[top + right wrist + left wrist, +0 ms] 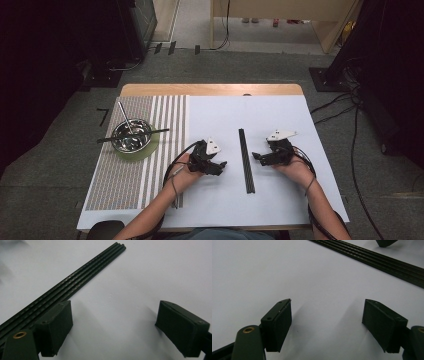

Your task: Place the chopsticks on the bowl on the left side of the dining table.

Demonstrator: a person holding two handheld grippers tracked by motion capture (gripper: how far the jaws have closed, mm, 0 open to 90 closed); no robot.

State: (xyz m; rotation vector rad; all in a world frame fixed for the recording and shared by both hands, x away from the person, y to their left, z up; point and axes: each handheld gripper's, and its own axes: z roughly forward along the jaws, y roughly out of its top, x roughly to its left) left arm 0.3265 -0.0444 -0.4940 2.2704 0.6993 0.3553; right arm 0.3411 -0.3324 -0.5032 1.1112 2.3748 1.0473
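A row of several thin black rods lies side by side on the white sheet, running front to back between my two hands. My left gripper rests on the sheet just left of the rods, jaws wide apart with bare sheet between them; the rods cross its upper right. My right gripper sits just right of the rods, also open and holding nothing. In the right gripper view the rods run diagonally past the left jaw.
A steel bowl on a green coaster stands on the striped placemat at the left, with a black utensil across its rim and a metal one leaning inside. The wooden table edge lies behind. Cables trail on the floor at right.
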